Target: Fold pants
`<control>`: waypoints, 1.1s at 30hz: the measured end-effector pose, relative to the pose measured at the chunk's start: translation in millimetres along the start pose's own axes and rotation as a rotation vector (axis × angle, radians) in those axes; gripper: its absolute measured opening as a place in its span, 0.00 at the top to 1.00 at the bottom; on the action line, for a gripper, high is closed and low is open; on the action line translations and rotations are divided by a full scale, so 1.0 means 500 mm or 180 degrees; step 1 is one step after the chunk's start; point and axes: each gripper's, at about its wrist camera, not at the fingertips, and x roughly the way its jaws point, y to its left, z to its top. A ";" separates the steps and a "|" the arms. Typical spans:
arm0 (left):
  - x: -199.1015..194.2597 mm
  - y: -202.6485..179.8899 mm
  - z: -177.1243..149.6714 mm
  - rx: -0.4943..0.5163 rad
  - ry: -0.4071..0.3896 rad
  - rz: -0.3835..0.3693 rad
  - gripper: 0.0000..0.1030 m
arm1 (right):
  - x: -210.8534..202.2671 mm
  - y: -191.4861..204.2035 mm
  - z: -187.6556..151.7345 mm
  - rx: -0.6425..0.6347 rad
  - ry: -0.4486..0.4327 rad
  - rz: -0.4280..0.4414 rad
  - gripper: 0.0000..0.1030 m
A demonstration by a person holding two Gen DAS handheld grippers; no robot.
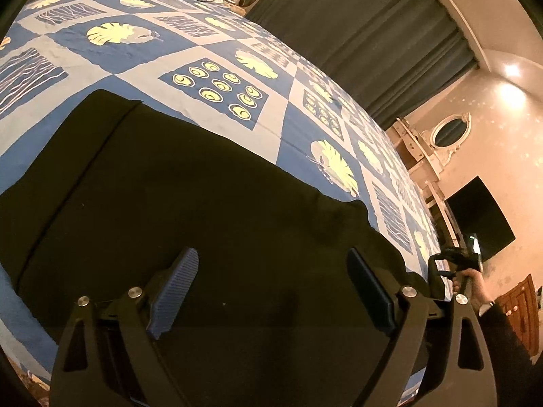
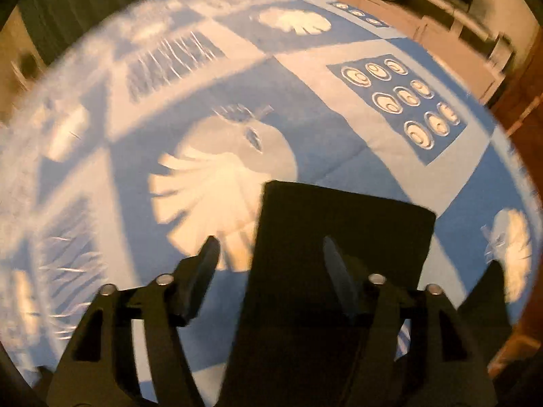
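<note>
The black pants (image 1: 176, 186) lie flat on the bed (image 1: 142, 68), over its blue patterned cover. The left claw (image 1: 271, 264) hangs above them with its fingers spread wide and nothing between them. The right claw (image 2: 268, 247) also stands apart and empty, over one end of the pants (image 2: 339, 224); that view is blurred. The right hand (image 1: 475, 285) shows at the bed's edge.

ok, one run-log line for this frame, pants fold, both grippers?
stage: mid-fold | black pants: flat on patterned bedspread | left gripper: open above pants, empty | right gripper: open, empty, over pants edge
</note>
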 end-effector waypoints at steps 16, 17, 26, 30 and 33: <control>0.000 -0.008 0.000 0.0031 -0.0012 0.0047 0.12 | -0.161 -0.375 -0.117 0.0986 -0.0407 0.1626 0.92; -0.001 -0.009 0.000 0.0034 -0.0011 0.0055 0.12 | -0.171 -0.410 -0.134 0.1074 -0.0442 0.1692 0.92; 0.001 -0.019 -0.002 0.0036 -0.0012 0.0175 0.12 | -0.046 -0.659 -0.360 0.2154 -0.0106 0.2173 0.92; 0.002 -0.024 -0.002 0.0054 0.0006 0.0230 0.12 | 0.001 -0.671 -0.396 0.2585 -0.0169 0.2620 0.81; 0.002 -0.023 -0.002 0.0037 0.0003 0.0233 0.12 | 0.013 -0.670 -0.393 0.2738 -0.0252 0.2887 0.58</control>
